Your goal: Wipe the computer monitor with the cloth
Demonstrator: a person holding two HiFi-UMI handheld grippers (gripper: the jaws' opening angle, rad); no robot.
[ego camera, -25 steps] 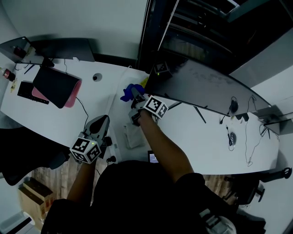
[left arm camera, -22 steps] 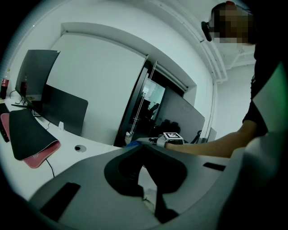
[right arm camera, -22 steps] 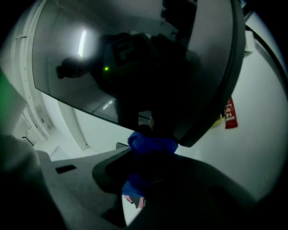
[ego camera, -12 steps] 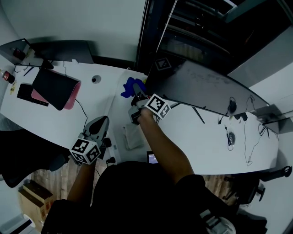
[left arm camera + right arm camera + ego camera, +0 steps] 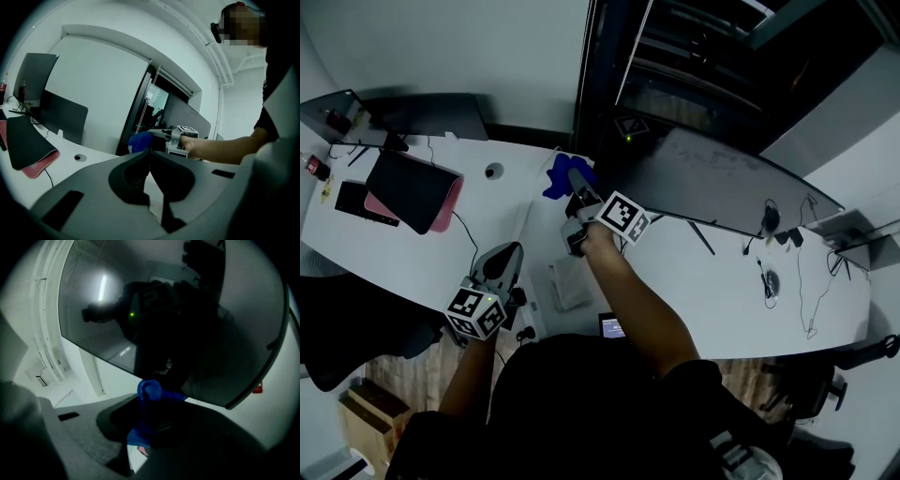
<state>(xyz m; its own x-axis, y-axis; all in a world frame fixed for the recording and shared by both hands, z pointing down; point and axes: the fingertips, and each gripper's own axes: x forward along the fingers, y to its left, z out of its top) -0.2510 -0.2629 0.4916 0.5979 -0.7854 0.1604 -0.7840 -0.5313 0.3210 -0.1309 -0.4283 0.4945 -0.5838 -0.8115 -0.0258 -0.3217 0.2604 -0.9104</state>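
The right tool (image 5: 577, 190), clamped on the blue cloth (image 5: 563, 174), has lifted it further from the bench (image 5: 703, 281) to the left end of the monitor (image 5: 722, 183). Wiping looks ready to start. The left tool (image 5: 507, 256), jaws together and empty, hangs back.

Monitor (image 5: 712, 183) on desk (image 5: 422, 253), right of centre; cloth (image 5: 561, 176) at its left edge; pad (image 5: 411, 186) far left.
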